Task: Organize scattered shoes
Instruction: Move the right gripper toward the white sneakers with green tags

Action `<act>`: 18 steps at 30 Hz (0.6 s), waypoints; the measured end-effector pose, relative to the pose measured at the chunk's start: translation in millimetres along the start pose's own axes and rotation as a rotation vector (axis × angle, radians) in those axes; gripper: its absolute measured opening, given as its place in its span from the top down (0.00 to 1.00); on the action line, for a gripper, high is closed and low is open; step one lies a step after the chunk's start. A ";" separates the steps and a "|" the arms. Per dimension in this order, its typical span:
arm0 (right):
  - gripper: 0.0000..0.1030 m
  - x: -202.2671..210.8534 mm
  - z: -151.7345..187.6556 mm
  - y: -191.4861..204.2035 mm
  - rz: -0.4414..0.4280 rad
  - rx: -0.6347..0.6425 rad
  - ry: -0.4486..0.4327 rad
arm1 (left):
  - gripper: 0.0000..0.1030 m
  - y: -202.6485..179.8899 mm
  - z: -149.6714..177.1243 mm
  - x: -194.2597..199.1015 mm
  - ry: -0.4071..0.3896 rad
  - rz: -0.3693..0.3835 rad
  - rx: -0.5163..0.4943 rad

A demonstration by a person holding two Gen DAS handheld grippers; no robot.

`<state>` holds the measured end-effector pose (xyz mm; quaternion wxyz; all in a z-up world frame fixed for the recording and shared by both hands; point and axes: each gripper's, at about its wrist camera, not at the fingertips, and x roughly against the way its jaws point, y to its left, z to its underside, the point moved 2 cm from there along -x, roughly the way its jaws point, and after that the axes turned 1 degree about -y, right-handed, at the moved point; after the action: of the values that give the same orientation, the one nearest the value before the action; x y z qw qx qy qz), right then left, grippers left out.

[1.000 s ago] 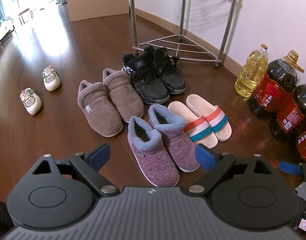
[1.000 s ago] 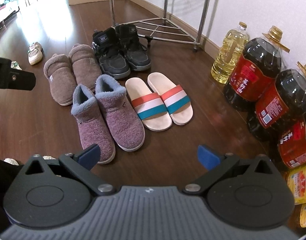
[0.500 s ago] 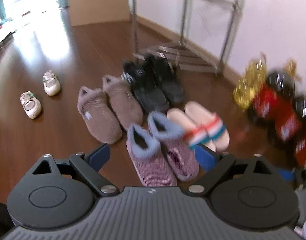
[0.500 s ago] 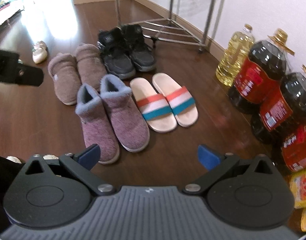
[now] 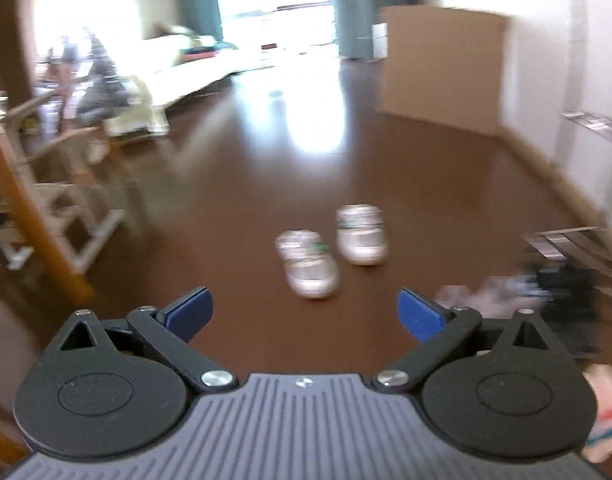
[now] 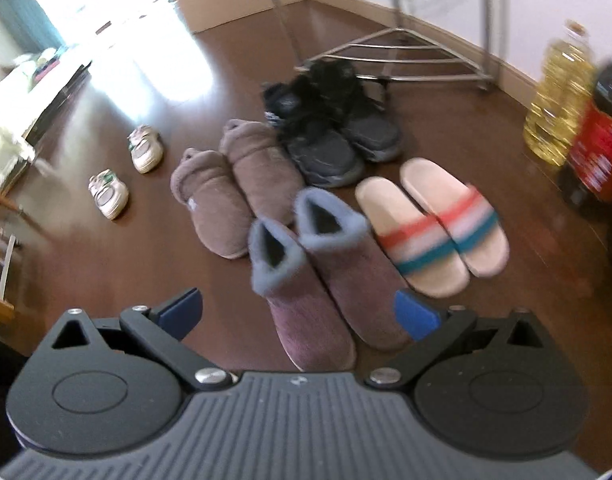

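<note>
Two small white sneakers (image 5: 310,266) (image 5: 361,234) lie apart from the rest on the dark wood floor, just ahead of my open, empty left gripper (image 5: 304,312). In the right wrist view the same sneakers (image 6: 108,194) (image 6: 146,148) sit far left. Paired in rows are brown slippers (image 6: 234,184), black sneakers (image 6: 330,132), purple fleece-lined boots (image 6: 322,276) and striped slides (image 6: 434,224). My right gripper (image 6: 298,312) hovers open and empty over the purple boots. Both views are motion-blurred.
A metal corner rack (image 6: 406,52) stands by the wall behind the black sneakers. Oil bottles (image 6: 558,100) line the right wall. A cardboard box (image 5: 438,68) is at the back. Wooden chairs and a table leg (image 5: 46,208) stand at left.
My left gripper has swung left and tilted up, from facing the rows of paired shoes to facing the two white sneakers and the room. The right gripper has also turned left a little.
</note>
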<state>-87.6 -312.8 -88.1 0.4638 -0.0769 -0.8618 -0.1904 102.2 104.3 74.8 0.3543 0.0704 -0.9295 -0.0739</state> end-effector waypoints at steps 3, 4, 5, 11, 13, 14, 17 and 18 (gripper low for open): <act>0.01 -44.8 -24.7 38.1 -0.030 0.098 0.025 | 0.03 28.5 8.5 -56.8 0.091 -0.042 0.030; 0.01 -59.8 -33.0 50.8 -0.040 0.131 0.033 | 0.03 36.7 11.8 -75.3 0.120 -0.051 0.044; 0.01 -74.7 -41.2 63.4 -0.050 0.164 0.041 | 0.03 42.6 14.9 -92.0 0.139 -0.056 0.064; 0.01 -164.2 -90.5 139.3 -0.110 0.361 0.091 | 0.03 53.8 34.8 -182.5 0.213 -0.082 0.152; 0.01 -194.1 -106.9 164.6 -0.130 0.426 0.107 | 0.03 50.1 40.5 -206.6 0.229 -0.086 0.150; 0.01 -209.0 -115.1 177.2 -0.140 0.459 0.116 | 0.03 48.3 43.4 -218.6 0.237 -0.088 0.149; 0.03 -253.7 -139.7 215.0 -0.169 0.557 0.141 | 0.03 42.8 52.0 -254.6 0.262 -0.093 0.146; 0.03 -270.1 -142.1 233.5 -0.170 0.586 0.151 | 0.03 41.0 54.9 -266.7 0.270 -0.095 0.145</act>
<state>244.7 -143.9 -181.3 0.5113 0.1469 -0.8464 0.0228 259.3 198.1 -130.9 0.4659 0.1491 -0.8721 -0.0130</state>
